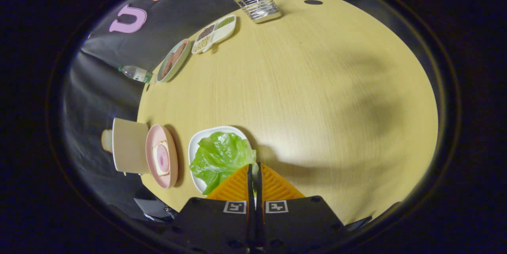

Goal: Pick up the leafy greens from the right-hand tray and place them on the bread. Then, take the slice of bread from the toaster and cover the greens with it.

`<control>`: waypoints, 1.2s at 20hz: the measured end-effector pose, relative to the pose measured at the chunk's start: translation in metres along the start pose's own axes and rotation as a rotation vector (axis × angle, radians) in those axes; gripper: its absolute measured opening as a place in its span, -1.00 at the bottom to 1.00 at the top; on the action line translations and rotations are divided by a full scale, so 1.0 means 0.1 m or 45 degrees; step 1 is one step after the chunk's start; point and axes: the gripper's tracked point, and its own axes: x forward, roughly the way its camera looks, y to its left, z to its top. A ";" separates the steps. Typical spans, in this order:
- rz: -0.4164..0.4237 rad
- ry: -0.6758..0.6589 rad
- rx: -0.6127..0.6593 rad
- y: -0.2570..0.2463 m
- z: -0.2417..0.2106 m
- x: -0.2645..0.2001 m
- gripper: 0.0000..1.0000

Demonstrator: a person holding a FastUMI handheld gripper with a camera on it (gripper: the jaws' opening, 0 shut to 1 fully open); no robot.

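Toaster (128, 149): one, at table edge, one bread slice (106, 140) inside
Pink plate (161, 156): one, bread on it
Leafy greens (222, 157): on white tray (195, 147)
Gripper (254, 172): clenched over greens' edge; grasp unclear
Table (317, 99): wide free room rightward

Pale wooden table (317, 87) before black cloth wall (190, 4), seemingly dim.

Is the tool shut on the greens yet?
Cannot tell. The tool's fingers stand almost together at the edge of the greens, which lie on the white tray; whether a leaf is pinched between them is hidden.
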 end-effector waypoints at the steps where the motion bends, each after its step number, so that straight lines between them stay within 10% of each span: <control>1: 0.012 -0.003 0.002 0.04 -0.02 -0.02 -0.93; 24: 0.628 -0.109 0.045 2.54 -0.19 -0.91 -0.93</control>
